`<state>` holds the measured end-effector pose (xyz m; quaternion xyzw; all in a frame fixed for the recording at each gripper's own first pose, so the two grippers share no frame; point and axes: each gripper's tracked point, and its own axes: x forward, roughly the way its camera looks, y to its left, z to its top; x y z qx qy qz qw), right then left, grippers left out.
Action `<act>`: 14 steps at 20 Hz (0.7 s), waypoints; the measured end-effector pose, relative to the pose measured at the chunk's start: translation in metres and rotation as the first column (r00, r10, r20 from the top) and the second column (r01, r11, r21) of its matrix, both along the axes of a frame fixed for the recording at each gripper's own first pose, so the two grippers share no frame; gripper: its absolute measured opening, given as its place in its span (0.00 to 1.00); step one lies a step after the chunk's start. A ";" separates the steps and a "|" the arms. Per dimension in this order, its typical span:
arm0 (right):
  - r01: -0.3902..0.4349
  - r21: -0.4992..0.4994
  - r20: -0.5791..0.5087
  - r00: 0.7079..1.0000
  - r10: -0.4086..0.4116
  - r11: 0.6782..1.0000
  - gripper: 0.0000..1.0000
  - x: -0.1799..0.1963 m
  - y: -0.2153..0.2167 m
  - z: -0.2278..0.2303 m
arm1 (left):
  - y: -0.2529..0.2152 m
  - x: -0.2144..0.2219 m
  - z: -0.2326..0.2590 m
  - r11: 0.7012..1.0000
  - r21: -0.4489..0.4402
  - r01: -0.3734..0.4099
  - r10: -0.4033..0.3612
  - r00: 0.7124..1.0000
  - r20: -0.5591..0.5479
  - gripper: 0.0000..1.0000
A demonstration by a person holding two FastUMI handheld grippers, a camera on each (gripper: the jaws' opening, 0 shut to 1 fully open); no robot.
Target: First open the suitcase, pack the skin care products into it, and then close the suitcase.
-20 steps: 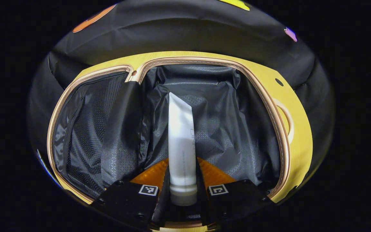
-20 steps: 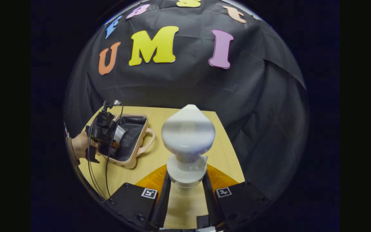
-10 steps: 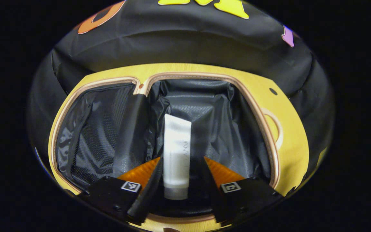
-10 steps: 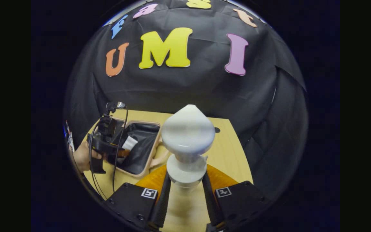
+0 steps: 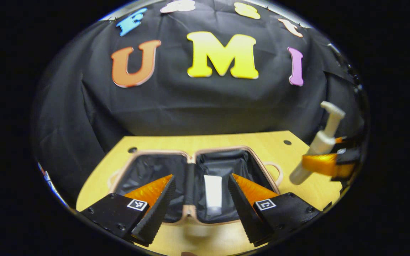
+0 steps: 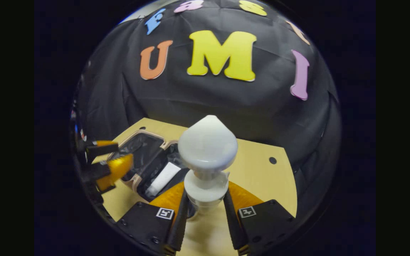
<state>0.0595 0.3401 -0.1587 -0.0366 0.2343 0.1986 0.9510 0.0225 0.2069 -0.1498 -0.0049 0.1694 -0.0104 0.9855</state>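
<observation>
Left gripper (image 5: 198, 202): jaws spread wide and empty, now raised and drawn back to the near edge of the suitcase (image 5: 190, 217); a second ago it was clamped on the white tube (image 5: 213, 195) low inside the case, and half a second ago it had let go. Tube now lies loose on the dark lining of the right-hand compartment, cap end nearest. So one product is packed and this hand is free. Right gripper (image 6: 205, 209): clenched on the collar of the pump bottle (image 6: 208, 149), bottle pointing away along the fingers, over the table (image 6: 262, 177) near the case's right side; probably next to go in. From the left gripper view the bottle (image 5: 317, 145) is seen side-on, tilted, held at mid-body by the right gripper (image 5: 327, 165), clear of the table, with the case's handle (image 5: 274, 170) between it and the case. The right gripper view gives the tube (image 6: 163, 177) lying diagonal, and the left gripper (image 6: 110, 160) hovering at the case's left; whether it touches the rim is unclear there. Lid half lies flat open, so closing is not yet begun.
</observation>
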 end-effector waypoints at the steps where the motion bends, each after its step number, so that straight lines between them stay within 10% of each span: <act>1: -0.019 -0.004 -0.018 1.000 0.019 1.000 0.49 0.003 0.014 -0.010 | 0.011 -0.010 0.015 1.000 0.019 -0.021 0.020 0.999 0.048 0.94; 14: -0.037 -0.014 -0.311 0.950 0.031 0.999 0.48 0.001 0.100 -0.113 | 0.089 -0.064 0.055 0.990 -0.013 -0.141 0.141 0.981 0.135 0.96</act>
